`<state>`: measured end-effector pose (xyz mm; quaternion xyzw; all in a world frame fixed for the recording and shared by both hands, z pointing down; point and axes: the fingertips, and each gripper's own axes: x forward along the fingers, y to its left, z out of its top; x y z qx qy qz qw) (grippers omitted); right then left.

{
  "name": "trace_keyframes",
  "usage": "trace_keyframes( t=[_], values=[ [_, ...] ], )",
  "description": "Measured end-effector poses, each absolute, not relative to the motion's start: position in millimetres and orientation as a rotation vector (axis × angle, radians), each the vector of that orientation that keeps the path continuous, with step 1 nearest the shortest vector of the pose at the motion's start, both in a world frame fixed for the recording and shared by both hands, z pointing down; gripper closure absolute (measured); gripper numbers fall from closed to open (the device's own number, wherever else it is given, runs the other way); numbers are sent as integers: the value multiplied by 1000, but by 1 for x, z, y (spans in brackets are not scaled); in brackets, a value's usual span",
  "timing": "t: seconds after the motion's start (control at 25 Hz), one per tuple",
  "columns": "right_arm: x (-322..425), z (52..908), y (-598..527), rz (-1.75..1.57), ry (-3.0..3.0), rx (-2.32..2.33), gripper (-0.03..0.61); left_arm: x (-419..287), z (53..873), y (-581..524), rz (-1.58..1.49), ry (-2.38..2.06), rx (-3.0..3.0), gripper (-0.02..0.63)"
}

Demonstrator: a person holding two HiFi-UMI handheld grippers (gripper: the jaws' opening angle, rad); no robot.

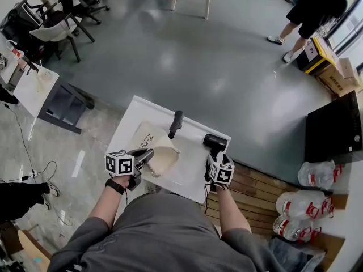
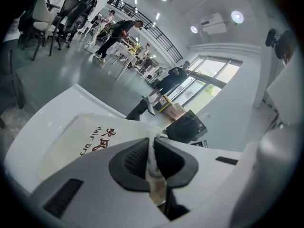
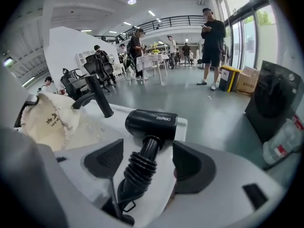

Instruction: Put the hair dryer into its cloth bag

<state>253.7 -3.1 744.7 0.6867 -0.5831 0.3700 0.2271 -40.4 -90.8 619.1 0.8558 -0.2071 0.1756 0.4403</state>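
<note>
At the near edge of the white table (image 1: 136, 115), the left gripper (image 2: 153, 148) is clenched on a fold of the cream cloth bag (image 1: 161, 154), which lies on the table's near-left part. The right gripper (image 3: 148, 163) hangs over the table's right edge with its jaws spread. Between them lies the ribbed neck at the handle end of the black hair dryer (image 3: 152, 122), with a gap on each side. The dryer lies by the far right corner, barrel crosswise, apart from the bag.

Brown print on the bag reads "Hair Dr" beside red characters. The white brand word on the barrel is too small to read surely.

A black stick (image 1: 176, 123) lies at the far edge, between bag and dryer. Off the table's right side are wooden boards (image 1: 255, 191), water bottles (image 1: 306, 208) and a black machine (image 1: 334, 129). Farther off on the grey floor are chairs (image 1: 62, 21), cardboard boxes (image 1: 334, 75) and a standing person (image 1: 315, 7).
</note>
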Motion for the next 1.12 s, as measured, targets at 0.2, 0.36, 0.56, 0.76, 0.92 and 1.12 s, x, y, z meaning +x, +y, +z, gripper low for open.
trace_keyframes(
  t=[0.2, 0.36, 0.56, 0.76, 0.92, 1.12],
  values=[
    [250, 768, -4, 1093, -1538, 1850, 256, -43, 616, -90, 428, -527, 2123, 594],
    [249, 784, -4, 1131, -1485, 1816, 258, -43, 617, -88, 434, -538, 2121, 594],
    [239, 796, -11, 1175, -1463, 1785, 270, -47, 618, -87, 439, -547, 2116, 592],
    [241, 807, -8, 1246, -1386, 1789, 301, -48, 617, -85, 439, -554, 2109, 592],
    [243, 813, -9, 1179, -1327, 1765, 322, -50, 618, -85, 437, -556, 2104, 592],
    [243, 811, -3, 1207, -1310, 1735, 333, -49, 620, -84, 432, -558, 2097, 592]
  ],
)
